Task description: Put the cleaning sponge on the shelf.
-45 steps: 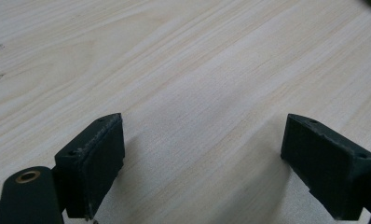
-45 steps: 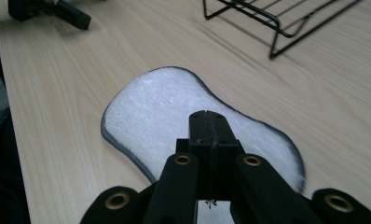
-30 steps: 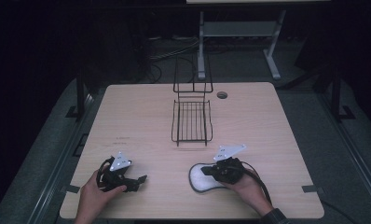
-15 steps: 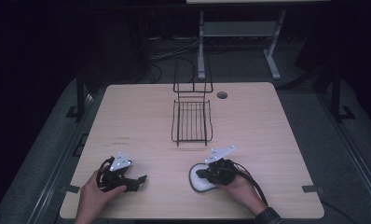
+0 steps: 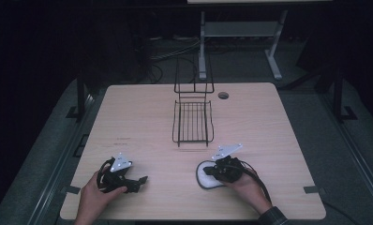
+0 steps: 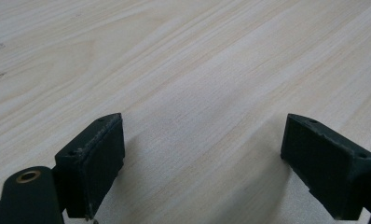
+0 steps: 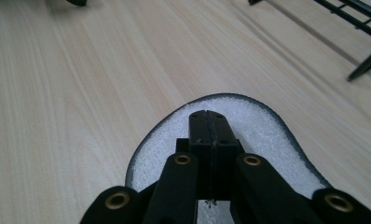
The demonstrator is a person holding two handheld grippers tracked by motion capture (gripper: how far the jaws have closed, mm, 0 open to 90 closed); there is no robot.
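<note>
Right gripper (image 7: 210, 122) has its jaws pressed together, nothing between them, sitting right on top of the white pad (image 7: 267, 140). Pad looks thin, light, probably floppy, so I'd pinch its dark rim ahead of the tips. Left gripper (image 6: 202, 163) gapes wide over bare table (image 6: 183, 60).
</note>
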